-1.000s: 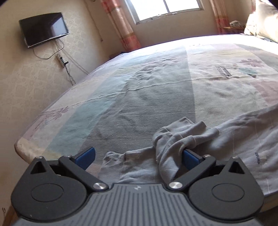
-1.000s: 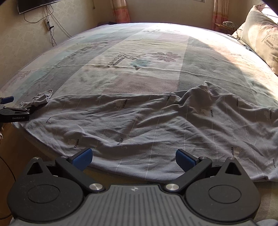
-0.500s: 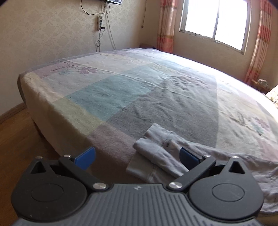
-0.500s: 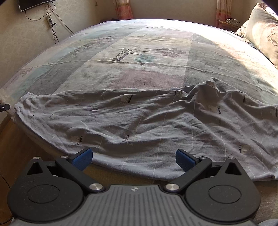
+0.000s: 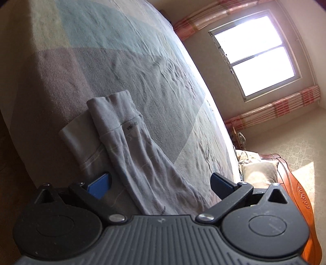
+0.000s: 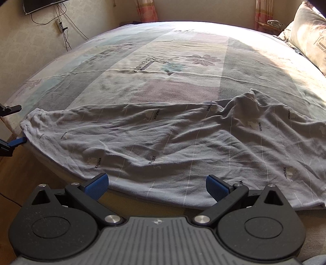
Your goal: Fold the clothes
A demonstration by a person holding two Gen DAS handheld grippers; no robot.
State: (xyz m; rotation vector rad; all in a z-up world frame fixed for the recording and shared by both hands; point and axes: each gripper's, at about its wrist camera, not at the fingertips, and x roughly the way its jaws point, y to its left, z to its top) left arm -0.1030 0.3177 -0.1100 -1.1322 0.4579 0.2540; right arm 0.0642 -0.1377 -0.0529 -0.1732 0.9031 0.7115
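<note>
1. While the grey printed cotton garment (image 6: 183, 138) lies spread lengthwise along the near edge of the wide bed with the pastel patchwork sheet (image 6: 173, 61), both hand-held grippers sit at that edge with their jaws spread wide.
2. The right gripper (image 6: 155, 184), black with blue finger pads (image 6: 95, 185), is fully open and holds nothing; its fingers hover just in front of the garment's near hem, which hangs slightly over the mattress side.
3. The left gripper (image 5: 161, 184) is also wide open and grips nothing. In the left wrist view its camera is rolled sharply, so the bed rises steeply on the left and the bright two-pane window (image 5: 262, 55) sits at upper right.
4. In that view the garment's cuffed end (image 5: 114, 114) lies at the corner of the bed, and the fabric runs down between the two open fingers. Whether either pad touches the cloth I cannot tell.
5. In the right wrist view the left gripper's finger tips (image 6: 19, 140) show at the far left edge, just beside the garment's bunched end.
6. A beige pillow with dark lettering (image 6: 311, 34) rests at the far right of the bed, well apart from the garment.
7. A dark flat television (image 6: 40, 5) hangs on the wall beyond the bed's left side.
</note>
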